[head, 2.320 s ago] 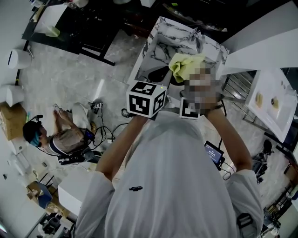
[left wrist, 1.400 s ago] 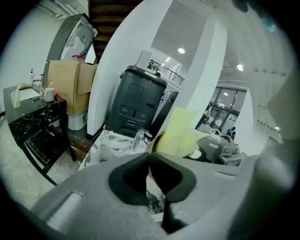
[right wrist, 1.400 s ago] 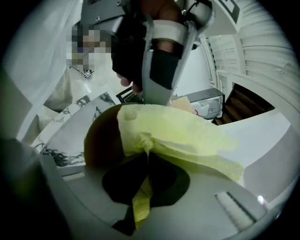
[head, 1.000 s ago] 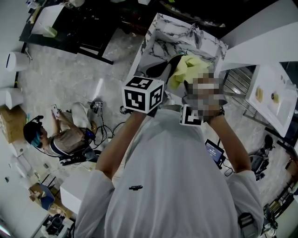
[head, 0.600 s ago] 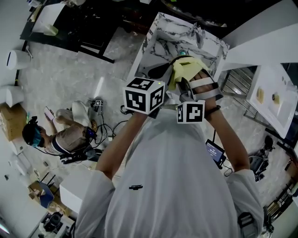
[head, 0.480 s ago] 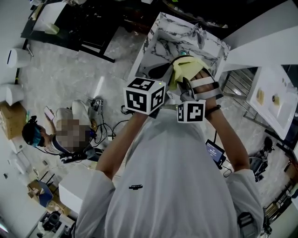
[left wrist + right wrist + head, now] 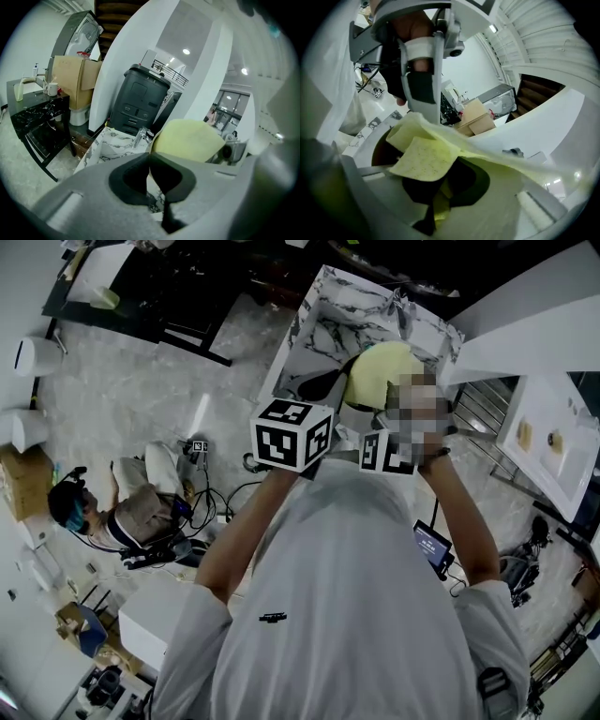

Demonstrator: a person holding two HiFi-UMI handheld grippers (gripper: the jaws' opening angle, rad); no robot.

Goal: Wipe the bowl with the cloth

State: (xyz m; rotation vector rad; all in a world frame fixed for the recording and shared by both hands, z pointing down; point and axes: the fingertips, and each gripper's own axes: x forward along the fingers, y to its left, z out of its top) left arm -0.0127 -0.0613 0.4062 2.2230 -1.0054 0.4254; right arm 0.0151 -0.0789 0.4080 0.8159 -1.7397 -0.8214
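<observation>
So, count: two tongs, one bowl, one cloth, one sink. Left tongs (image 7: 151, 159) are pinched tight on the rim of the bowl (image 7: 319, 385), held up over the near end of the marble sink (image 7: 333, 329). Right tongs (image 7: 440, 185) are clamped on the yellow cloth (image 7: 380, 371), which drapes over the bowl's 3 o'clock side, touching it. Head view: white wall (image 7: 525, 324) close at 2 o'clock. Open floor (image 7: 141, 390) at 9–10 o'clock, with one seated person (image 7: 122, 512) well apart at 8 o'clock.

Marble sink counter (image 7: 330, 329); faucet (image 7: 141, 136) standing on it.
</observation>
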